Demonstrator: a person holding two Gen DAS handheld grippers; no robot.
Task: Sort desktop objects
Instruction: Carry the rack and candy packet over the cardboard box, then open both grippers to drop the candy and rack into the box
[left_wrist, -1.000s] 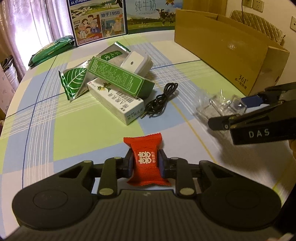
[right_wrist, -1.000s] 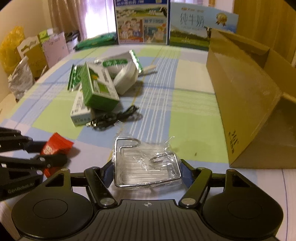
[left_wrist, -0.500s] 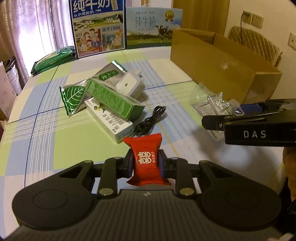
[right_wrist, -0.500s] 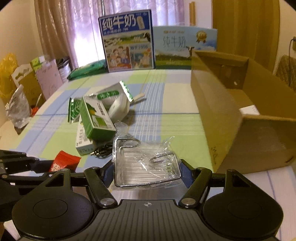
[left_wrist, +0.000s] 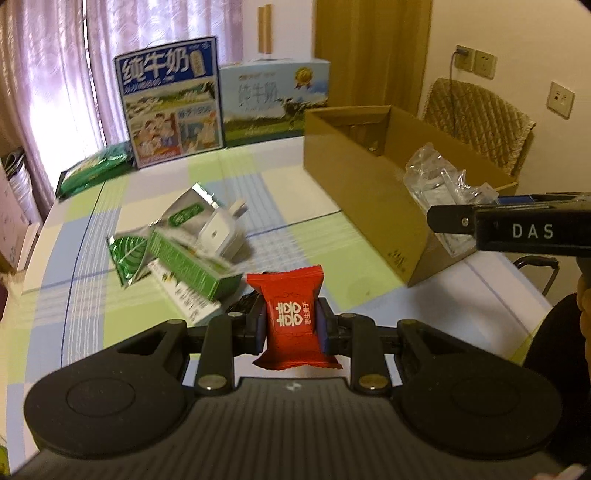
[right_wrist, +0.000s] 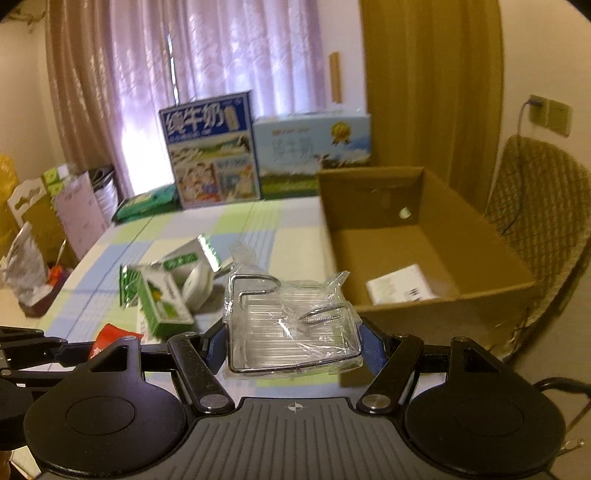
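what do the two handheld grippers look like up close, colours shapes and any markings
Both are matte black plastic. The left gripper and right gripper each have a ribbed grey-black centre plate with a small white crosshair mark, two round discs at the sides, linkage bars with silver rivets, and blue-padded fingers. Seen side-on from the left wrist camera, the right gripper's body carries white "DAS" lettering.

Looked like a home dining room: checked tablecloth (left_wrist: 92, 236) on the table, pink curtains (right_wrist: 229, 55) over the window, milk cartons (left_wrist: 170, 99) at the far edge, cushioned chair (right_wrist: 535, 206), wall sockets (left_wrist: 476, 62).
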